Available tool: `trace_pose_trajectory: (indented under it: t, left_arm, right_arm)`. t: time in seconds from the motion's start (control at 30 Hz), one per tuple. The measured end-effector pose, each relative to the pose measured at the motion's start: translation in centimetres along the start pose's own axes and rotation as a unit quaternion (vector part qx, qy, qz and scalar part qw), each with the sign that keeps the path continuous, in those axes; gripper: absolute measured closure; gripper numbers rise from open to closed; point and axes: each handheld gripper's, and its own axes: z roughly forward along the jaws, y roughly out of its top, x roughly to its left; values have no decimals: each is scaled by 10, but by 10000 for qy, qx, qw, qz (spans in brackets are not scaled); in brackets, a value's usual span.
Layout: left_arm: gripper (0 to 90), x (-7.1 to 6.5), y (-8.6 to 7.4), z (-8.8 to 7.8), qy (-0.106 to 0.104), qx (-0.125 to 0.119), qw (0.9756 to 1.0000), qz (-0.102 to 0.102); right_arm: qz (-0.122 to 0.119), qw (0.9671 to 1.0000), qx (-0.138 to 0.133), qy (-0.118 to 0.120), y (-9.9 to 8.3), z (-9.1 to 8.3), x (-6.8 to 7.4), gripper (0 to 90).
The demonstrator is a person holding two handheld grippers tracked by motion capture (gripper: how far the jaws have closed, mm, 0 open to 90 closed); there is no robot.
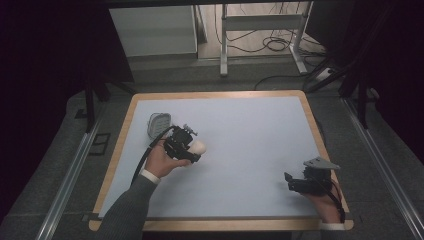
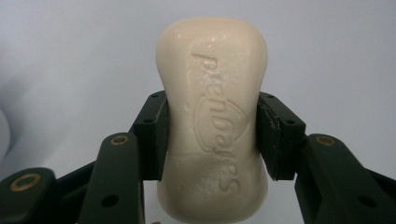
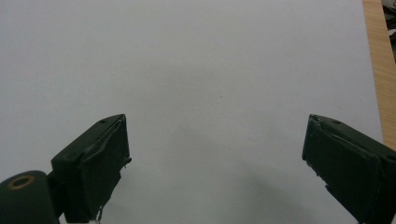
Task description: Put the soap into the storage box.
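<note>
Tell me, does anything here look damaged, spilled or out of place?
Nothing stands out. The soap bar is whole and held squarely by the left gripper; the soap dish lies on the table.

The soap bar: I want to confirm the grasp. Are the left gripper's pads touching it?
Touching. The left gripper view shows both pads pressed against the narrow waist of the soap bar, no gap either side.

Cream bar of soap (image 2: 214, 116) sits dead centre of the left gripper view, pinched at its narrow waist between the two black jaws; embossed lettering runs along its face; in the high view it's the pale lump (image 1: 198, 146) left of centre, off the mat.
</note>
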Motion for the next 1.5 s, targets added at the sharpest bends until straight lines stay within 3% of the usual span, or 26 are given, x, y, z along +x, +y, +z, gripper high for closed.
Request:
trace_pose_trajectory:
  t: [1.5]
  left_arm:
    - [499,29,20,-21,311,-132,9993,-186]
  right_arm:
    - [23,10000,43,-30,-2,2,-3,72]
